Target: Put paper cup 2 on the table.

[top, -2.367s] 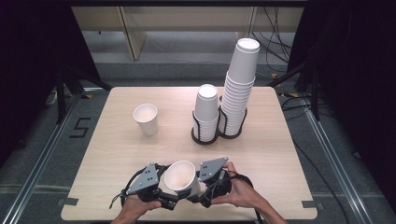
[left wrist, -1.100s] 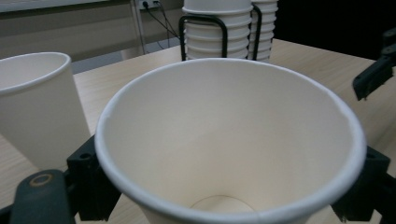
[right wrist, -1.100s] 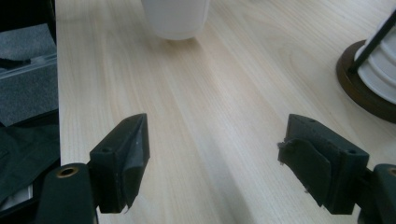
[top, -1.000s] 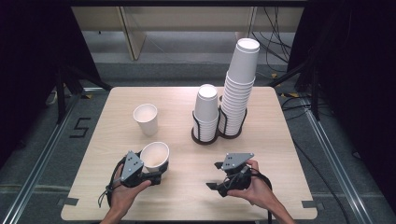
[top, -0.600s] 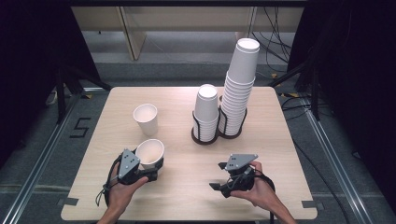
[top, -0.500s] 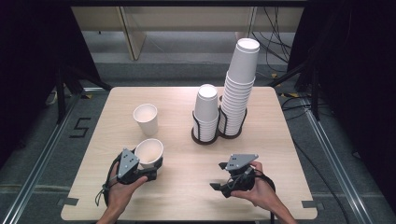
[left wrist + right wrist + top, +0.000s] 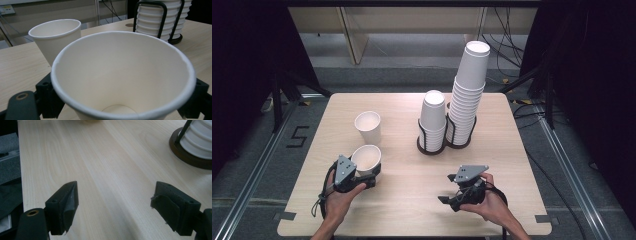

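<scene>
Currently the left gripper [image 7: 364,176] is clamped on a paper cup [image 7: 366,159] at lower left of the high view, mouth tilted up. A second cup [image 7: 368,127] stands upright just beyond it, toward upper frame, near but apart. The right gripper [image 7: 447,201] rests at lower right, jaws wide and empty, well apart from both cups.

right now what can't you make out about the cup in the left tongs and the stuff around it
- Held cup: base and lower wall cut off by the bottom edge of the left gripper view.
- Left tongs: pad contact hidden behind the cup's wall in both views; grip looks closed on it.
- Standing cup: whether it touches the held cup is unclear in the high view.
- Cup stacks: count too small to tell.
</scene>
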Available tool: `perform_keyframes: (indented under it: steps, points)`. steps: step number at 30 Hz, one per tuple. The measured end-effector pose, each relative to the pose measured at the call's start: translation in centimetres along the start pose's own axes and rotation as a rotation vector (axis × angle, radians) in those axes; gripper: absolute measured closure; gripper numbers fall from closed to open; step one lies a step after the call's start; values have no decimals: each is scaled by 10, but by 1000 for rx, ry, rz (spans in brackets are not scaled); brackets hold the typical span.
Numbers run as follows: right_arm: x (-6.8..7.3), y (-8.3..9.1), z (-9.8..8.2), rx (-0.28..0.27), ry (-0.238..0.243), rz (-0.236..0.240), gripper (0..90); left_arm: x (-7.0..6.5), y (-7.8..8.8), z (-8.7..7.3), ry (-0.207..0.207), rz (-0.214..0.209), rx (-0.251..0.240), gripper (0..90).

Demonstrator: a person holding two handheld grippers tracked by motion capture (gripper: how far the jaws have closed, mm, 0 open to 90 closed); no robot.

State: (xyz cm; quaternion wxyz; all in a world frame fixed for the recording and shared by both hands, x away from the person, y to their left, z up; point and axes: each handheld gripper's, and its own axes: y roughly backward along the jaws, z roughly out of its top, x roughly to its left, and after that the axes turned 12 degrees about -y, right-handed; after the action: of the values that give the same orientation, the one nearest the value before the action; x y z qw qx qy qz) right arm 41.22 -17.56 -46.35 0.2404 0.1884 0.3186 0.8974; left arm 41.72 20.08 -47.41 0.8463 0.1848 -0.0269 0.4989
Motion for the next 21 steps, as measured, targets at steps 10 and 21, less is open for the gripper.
perform_keyframes:
  steps: [10,21]
  points:
    - [-2,0,0,-6,-7,-7,214,18,-16,-5,27,56,25,137]
    - [-2,1,0,-3,-36,-7,203,37,-31,0,46,118,16,136]
